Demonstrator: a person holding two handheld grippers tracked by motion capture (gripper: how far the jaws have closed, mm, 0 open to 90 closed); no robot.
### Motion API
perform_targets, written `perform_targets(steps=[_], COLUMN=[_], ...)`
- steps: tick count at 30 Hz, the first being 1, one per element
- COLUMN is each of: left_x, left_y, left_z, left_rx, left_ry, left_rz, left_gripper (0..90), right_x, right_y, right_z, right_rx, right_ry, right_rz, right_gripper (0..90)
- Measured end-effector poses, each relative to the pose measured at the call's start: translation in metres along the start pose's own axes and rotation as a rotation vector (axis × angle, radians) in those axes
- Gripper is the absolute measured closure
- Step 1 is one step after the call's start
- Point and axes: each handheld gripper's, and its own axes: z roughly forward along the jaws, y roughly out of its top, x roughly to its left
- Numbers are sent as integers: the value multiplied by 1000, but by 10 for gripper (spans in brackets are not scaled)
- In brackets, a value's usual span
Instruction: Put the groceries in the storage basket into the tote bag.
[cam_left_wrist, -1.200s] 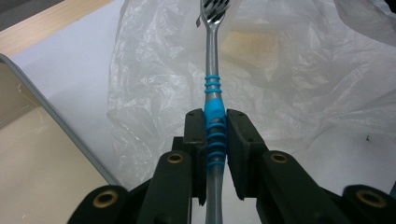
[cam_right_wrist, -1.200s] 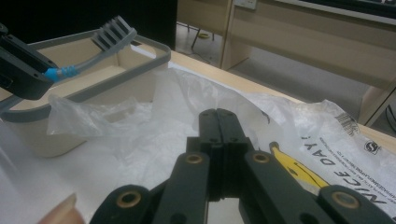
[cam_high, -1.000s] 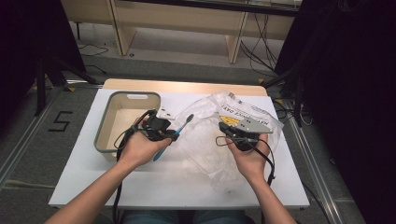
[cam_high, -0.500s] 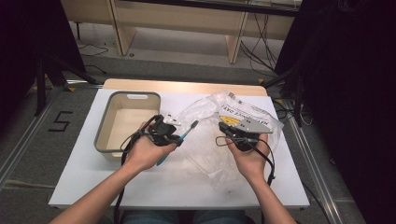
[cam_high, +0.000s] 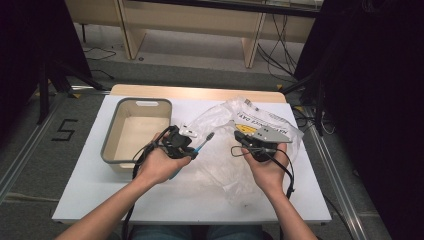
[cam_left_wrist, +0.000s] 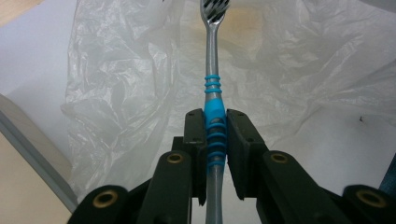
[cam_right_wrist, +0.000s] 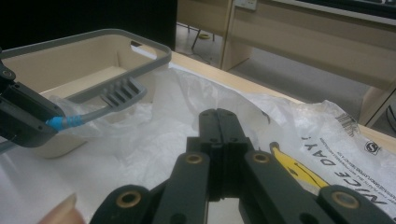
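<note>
Left claw (cam_left_wrist: 215, 128) pinching a toothbrush (cam_left_wrist: 213, 88) by its blue grip — bristles toward 12 o'clock over the plastic bag (cam_left_wrist: 121, 93); right claw (cam_right_wrist: 218, 122) pressed together on the bag — tub (cam_high: 131, 131) at 9 o'clock.

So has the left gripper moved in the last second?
Yes. The left gripper, shut on the toothbrush, has shifted right, away from the bin and toward the plastic bag.
</note>
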Motion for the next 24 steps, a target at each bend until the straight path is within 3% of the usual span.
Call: perform_targets(steps=[24], left_x=[-9], left_y=[-1], left_z=[15], left_rx=[53], left_ry=[14], left_rz=[11], left_gripper=[784], right_x=[1], right_y=[0], right_z=[0], right_rx=[1], right_ry=[4], right_rz=[-1], right_gripper=[900])
